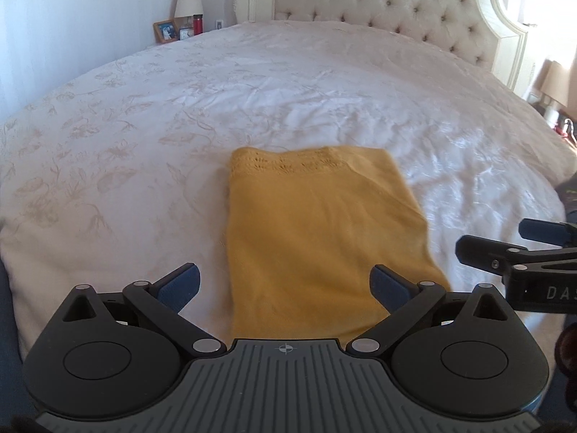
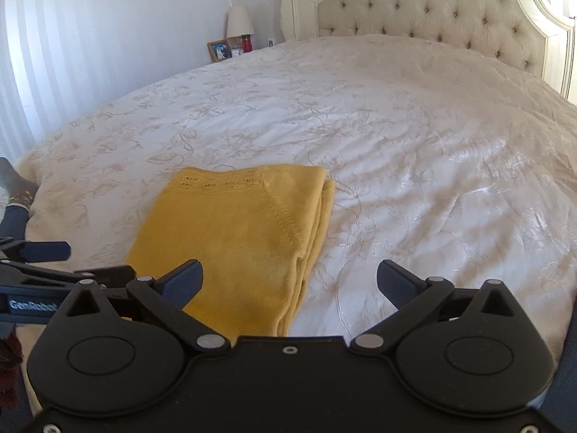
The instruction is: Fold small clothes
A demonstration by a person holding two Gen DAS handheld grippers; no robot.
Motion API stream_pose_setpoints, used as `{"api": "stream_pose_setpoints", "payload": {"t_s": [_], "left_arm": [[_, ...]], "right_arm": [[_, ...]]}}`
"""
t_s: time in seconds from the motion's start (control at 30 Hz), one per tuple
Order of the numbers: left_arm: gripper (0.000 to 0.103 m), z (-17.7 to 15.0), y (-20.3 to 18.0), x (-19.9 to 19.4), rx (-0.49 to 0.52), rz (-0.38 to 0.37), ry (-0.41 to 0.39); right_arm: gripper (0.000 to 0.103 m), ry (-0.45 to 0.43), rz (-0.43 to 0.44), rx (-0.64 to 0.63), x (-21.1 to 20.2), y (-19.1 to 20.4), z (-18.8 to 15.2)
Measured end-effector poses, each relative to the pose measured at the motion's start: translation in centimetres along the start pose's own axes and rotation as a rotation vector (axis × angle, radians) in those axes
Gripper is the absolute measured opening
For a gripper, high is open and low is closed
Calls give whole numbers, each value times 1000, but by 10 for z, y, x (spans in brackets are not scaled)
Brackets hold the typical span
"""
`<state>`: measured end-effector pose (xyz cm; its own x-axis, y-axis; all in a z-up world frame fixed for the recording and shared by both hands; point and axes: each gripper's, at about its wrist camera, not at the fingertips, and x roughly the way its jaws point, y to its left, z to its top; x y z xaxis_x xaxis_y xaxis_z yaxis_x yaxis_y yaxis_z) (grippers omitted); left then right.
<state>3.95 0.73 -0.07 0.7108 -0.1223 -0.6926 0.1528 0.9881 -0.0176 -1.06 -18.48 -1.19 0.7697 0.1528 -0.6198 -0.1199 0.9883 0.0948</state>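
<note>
A yellow knit garment [image 1: 317, 231] lies folded into a flat rectangle on the white bedspread [image 1: 144, 166], its lace-trimmed edge farthest from me. My left gripper [image 1: 285, 279] hovers over the near end of it, jaws wide open, nothing between the pads. In the right wrist view the same garment [image 2: 238, 238] shows stacked layers along its right side. My right gripper [image 2: 290, 274] is open and empty above that near right edge. Each gripper appears in the other's view: the right gripper [image 1: 505, 240] at the right edge, the left gripper [image 2: 72, 261] at the left edge.
The bedspread [image 2: 414, 166] runs back to a tufted cream headboard [image 1: 378, 3]. A nightstand at the back left holds a lamp [image 1: 188, 1], a photo frame [image 1: 166, 31] and a red bottle [image 1: 197, 24]. Another lamp [image 1: 553, 86] stands at the right. Someone's patterned clothing [image 2: 16, 186] shows at the left edge.
</note>
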Motion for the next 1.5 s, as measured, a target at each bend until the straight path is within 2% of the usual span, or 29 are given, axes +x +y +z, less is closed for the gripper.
{"api": "stream_pose_setpoints", "payload": {"t_s": [0.17,0.23,0.43,0.57,0.8,1.5], "left_arm": [[102,-10,-9,-10,15,105,4],[102,-13,-10,-13,21,123,3],[102,-18,-2,-14,-24,116,57],[102,-21,0,-13,-26,114,75],[102,-23,0,-11,-37,113,100],[102,-22,-7,-11,-13,94,117]], "right_arm": [[102,0,-78,-11,-11,7,-5],[102,0,-110,-10,-14,9,-7],[102,49,-115,18,-13,6,-13],[102,72,-73,36,-13,5,-18],[102,89,-55,32,-12,9,-21],[102,93,-18,43,-10,11,-19]]}}
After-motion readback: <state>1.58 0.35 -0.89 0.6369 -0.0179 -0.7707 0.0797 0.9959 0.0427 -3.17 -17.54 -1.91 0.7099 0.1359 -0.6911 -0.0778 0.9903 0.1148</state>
